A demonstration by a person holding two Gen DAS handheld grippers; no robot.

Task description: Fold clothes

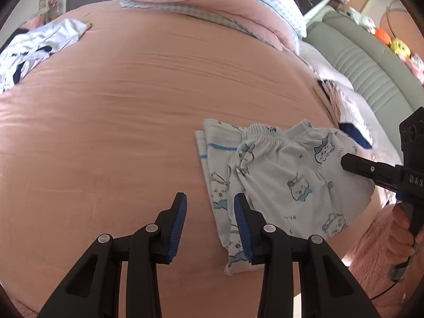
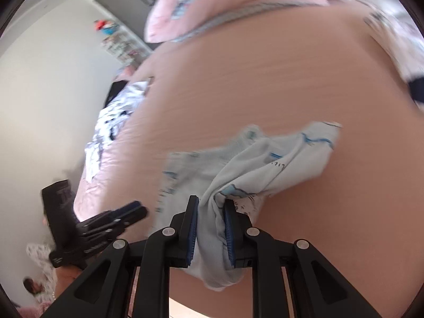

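On the bed the shorts lie near its right edge, a heap of clothes far left, the folded quilt behind.

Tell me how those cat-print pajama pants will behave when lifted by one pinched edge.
Probably floppy: the pants bunch into folds between the right gripper pads. Likely light, since thin fabric drapes limply. The stacked folds on the bed sheet may fall open.
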